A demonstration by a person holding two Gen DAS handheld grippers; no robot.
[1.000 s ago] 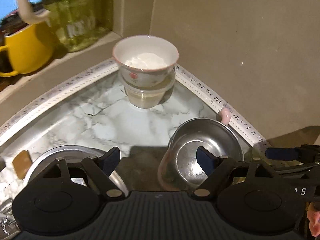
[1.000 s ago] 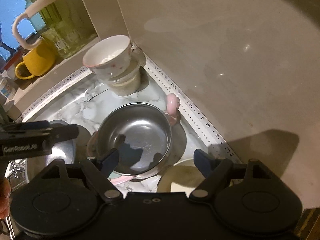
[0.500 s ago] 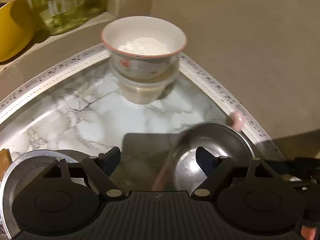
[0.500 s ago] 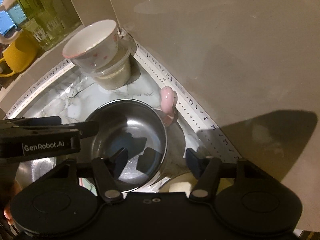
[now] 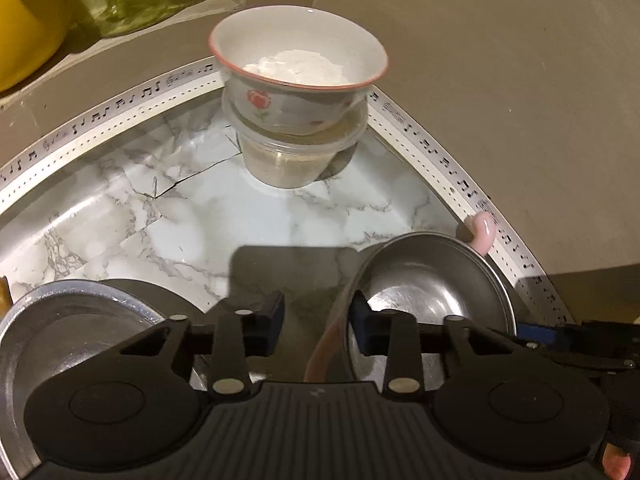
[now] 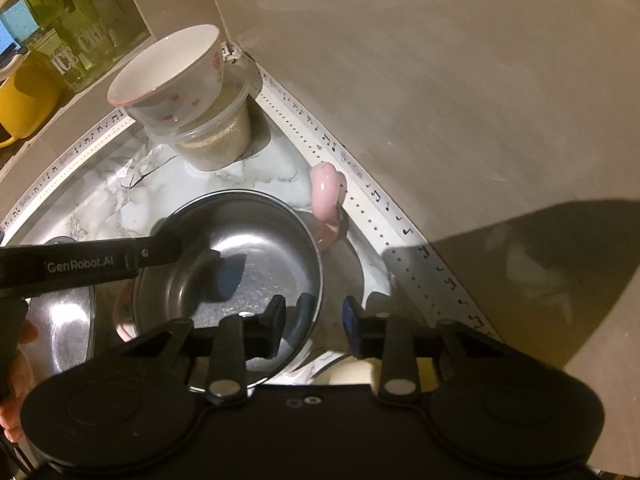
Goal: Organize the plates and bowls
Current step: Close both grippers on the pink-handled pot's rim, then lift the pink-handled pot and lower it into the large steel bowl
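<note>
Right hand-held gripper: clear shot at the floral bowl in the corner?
Probably not yet. The right hand-held gripper is closing astride the steel bowl's rim, and that bowl sits between it and the floral bowl, which is perched on a plastic tub.

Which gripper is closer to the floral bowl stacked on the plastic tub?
Left, marginally. The left gripper straddles the steel bowl's near-left rim, facing the floral bowl. The right gripper, closing on the opposite rim, sits slightly farther away.
</note>
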